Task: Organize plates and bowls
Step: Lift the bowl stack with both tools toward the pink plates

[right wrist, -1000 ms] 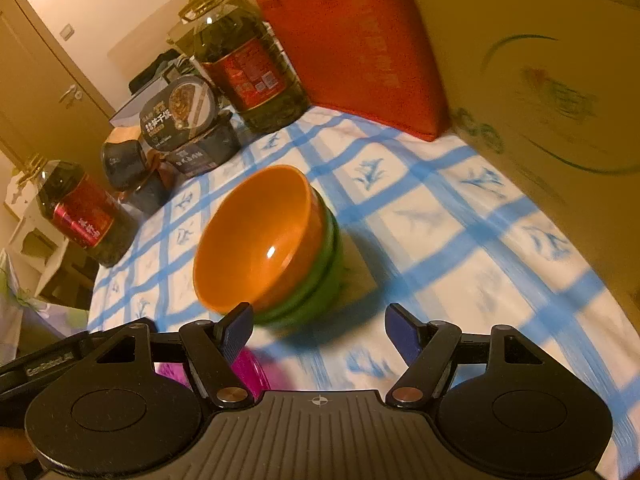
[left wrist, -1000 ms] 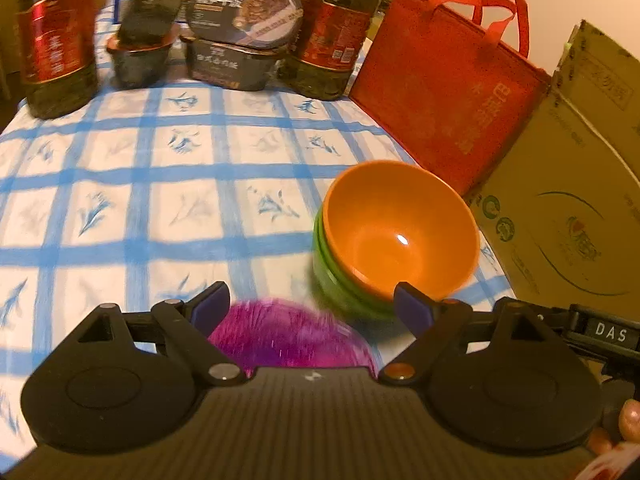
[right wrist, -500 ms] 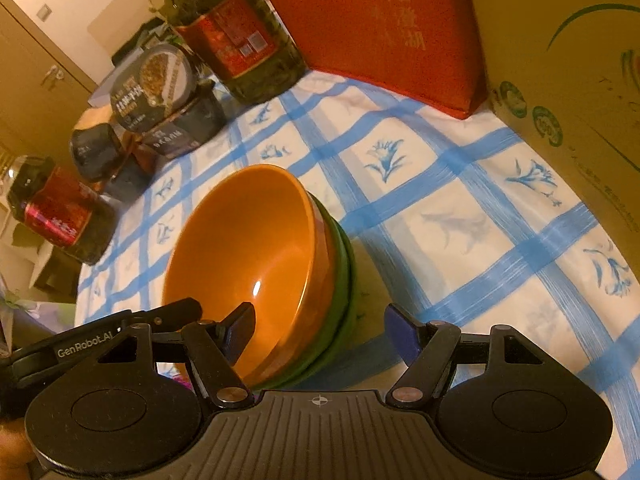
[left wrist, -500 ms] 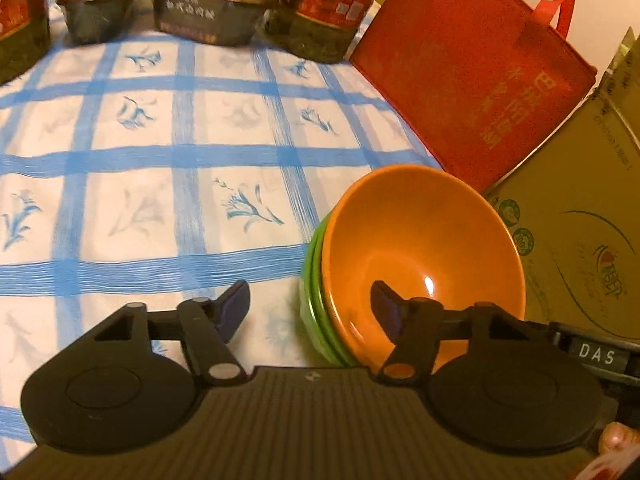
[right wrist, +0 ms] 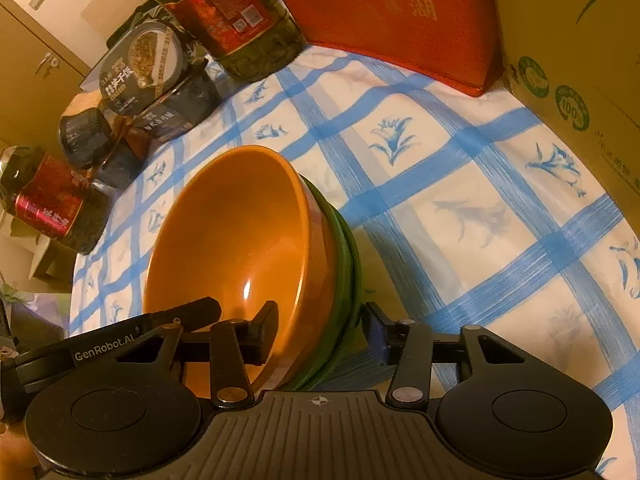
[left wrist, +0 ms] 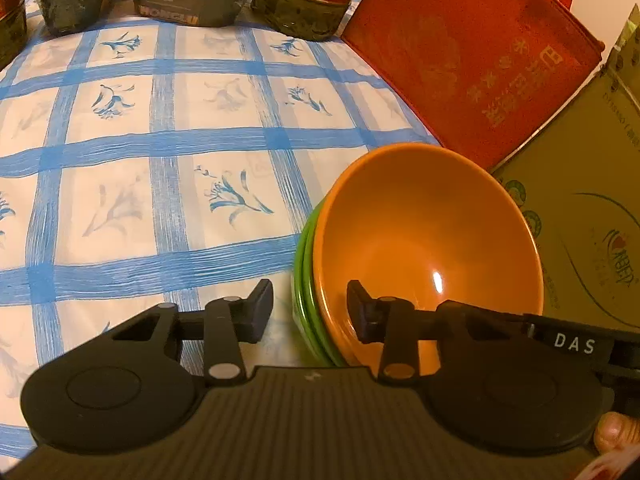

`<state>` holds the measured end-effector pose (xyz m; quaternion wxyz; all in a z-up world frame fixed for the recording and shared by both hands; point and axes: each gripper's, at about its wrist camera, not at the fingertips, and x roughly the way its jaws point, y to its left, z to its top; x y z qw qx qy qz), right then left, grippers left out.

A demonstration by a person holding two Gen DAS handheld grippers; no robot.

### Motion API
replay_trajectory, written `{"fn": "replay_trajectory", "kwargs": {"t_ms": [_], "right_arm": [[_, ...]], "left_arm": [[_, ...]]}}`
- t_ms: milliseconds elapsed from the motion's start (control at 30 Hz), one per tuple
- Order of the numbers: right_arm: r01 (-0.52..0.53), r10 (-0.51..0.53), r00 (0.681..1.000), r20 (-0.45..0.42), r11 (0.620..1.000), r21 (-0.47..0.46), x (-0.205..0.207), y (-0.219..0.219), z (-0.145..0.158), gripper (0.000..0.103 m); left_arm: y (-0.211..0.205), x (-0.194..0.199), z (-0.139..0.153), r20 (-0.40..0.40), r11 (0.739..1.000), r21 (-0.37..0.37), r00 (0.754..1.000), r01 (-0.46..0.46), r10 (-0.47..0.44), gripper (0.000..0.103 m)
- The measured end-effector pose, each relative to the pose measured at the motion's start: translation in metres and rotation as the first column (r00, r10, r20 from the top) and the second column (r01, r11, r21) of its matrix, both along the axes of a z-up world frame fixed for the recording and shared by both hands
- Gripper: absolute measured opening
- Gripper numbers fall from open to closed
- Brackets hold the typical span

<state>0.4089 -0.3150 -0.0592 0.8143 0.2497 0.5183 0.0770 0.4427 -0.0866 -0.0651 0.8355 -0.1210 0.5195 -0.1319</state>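
An orange bowl (left wrist: 424, 240) sits nested in green bowls (left wrist: 304, 280) on the blue-checked tablecloth; the stack also shows in the right wrist view, orange bowl (right wrist: 240, 240) in green bowls (right wrist: 344, 264). My left gripper (left wrist: 310, 312) straddles the stack's left rim, one finger outside and one inside the orange bowl, jaws narrowed but not visibly pressing. My right gripper (right wrist: 320, 328) straddles the right rim the same way, with a small gap at the outer finger.
A red tote bag (left wrist: 472, 52) and a cardboard box (left wrist: 580, 220) stand close to the right of the bowls. Oil bottles (right wrist: 236, 12), boxed meals (right wrist: 144, 64) and a dark cup (left wrist: 68, 0) line the far edge. The left gripper's arm (right wrist: 120, 344) shows in the right wrist view.
Both grippers moved in onto the bowl stack and their jaws narrowed around its rims. A purple dish seen below the left gripper a second ago is out of view.
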Motion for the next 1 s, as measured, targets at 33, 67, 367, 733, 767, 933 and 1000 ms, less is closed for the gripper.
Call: {"fn": "replay_trajectory", "kwargs": {"t_ms": [33, 67, 367, 733, 767, 933, 1000], "right_arm": [[0.000, 0.000, 1.000, -0.004, 1.000, 0.000, 0.000, 0.000, -0.001, 0.041], [0.001, -0.001, 1.000, -0.007, 1.000, 0.002, 0.001, -0.001, -0.002, 0.041], [-0.010, 0.009, 1.000, -0.010, 1.000, -0.017, 0.001, -0.002, -0.003, 0.036], [0.013, -0.013, 1.000, 0.001, 1.000, -0.028, -0.014, -0.013, 0.001, 0.031], [0.017, -0.017, 1.000, 0.003, 0.999, -0.031, -0.017, -0.016, 0.003, 0.031], [0.026, -0.025, 1.000, 0.019, 0.999, -0.045, -0.040, -0.033, 0.013, 0.031], [0.033, -0.032, 0.999, 0.023, 0.998, -0.048, -0.051, -0.040, 0.017, 0.031]], "left_arm": [[-0.001, 0.000, 0.000, 0.000, 1.000, 0.001, 1.000, 0.003, -0.003, 0.030], [-0.002, 0.000, 0.000, 0.000, 1.000, 0.001, 1.000, 0.002, -0.002, 0.029], [-0.009, -0.003, 0.002, 0.005, 0.999, 0.031, 1.000, 0.007, -0.007, 0.023], [-0.028, -0.019, 0.012, 0.009, 0.996, 0.078, 0.999, 0.041, -0.041, 0.023], [-0.031, -0.022, 0.013, 0.008, 0.996, 0.077, 0.999, 0.046, -0.047, 0.023], [-0.048, -0.040, 0.022, 0.015, 0.995, 0.066, 0.997, 0.073, -0.074, 0.023], [-0.056, -0.048, 0.027, 0.020, 0.994, 0.064, 0.996, 0.085, -0.087, 0.023]]}}
